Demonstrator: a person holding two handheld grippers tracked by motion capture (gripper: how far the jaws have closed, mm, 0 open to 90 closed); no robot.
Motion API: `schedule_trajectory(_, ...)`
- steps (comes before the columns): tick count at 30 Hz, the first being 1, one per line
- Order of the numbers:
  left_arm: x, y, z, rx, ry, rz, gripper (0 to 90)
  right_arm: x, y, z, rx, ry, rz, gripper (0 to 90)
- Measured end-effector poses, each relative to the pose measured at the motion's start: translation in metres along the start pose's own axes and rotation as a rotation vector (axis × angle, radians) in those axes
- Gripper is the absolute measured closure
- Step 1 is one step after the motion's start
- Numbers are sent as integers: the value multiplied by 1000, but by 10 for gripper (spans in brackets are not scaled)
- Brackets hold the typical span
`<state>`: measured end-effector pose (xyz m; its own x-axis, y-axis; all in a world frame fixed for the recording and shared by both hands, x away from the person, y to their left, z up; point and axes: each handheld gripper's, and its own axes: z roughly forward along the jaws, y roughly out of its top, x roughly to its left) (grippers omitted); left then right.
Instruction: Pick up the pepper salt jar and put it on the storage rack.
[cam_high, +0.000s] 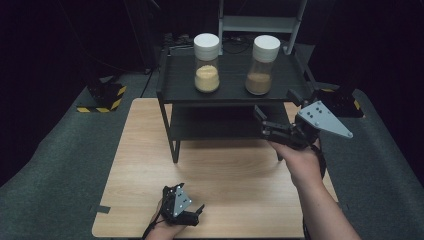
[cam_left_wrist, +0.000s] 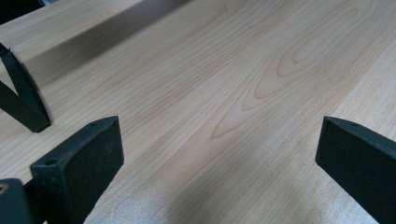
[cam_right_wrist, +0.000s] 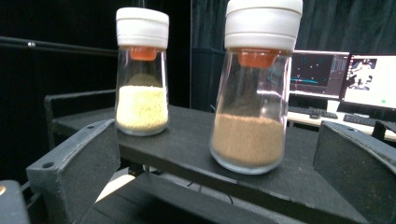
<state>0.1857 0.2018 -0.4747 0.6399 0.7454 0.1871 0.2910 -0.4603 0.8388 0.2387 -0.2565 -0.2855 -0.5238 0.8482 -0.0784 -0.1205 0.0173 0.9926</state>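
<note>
The clear glass jar of brown powder with a white lid (cam_right_wrist: 250, 93) is seen on the black shelf's top board (cam_right_wrist: 187, 149), framed between the released jaws of the right gripper (cam_high: 263, 125). Orange inserts under the lids are disclosed by the right gripper view alone. The left gripper (cam_high: 197, 212) is held agape over the pale wooden table (cam_left_wrist: 224, 93).

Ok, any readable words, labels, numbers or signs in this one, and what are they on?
None can be read.
Jars: no labels or print.
Monitors: graphics on screen, any text too small and blurred to read.
Floor marker: yellow-black hazard stripes, no wording.
</note>
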Motion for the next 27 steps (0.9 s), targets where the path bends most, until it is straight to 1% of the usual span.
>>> schedule_trajectory(2,0,0,0,2,1,3,11,2,-3,-4,5,0,-17,1)
schedule_trajectory(7,-1,1,0,3,4,3,11,5,-9,-13,17,4,-30,1)
schedule_trajectory(11,-2,1,0,5,5,8,11,8,-15,-20,26,6,-50,1)
schedule_trajectory(13,-2,1,0,6,5,8,11,9,-18,-23,34,9,-47,1)
schedule_trajectory(19,-2,1,0,5,7,7,11,13,-28,-30,58,0,-64,1)
schedule_trajectory(27,-2,1,0,5,8,9,11,15,-41,-37,101,-4,-67,1)
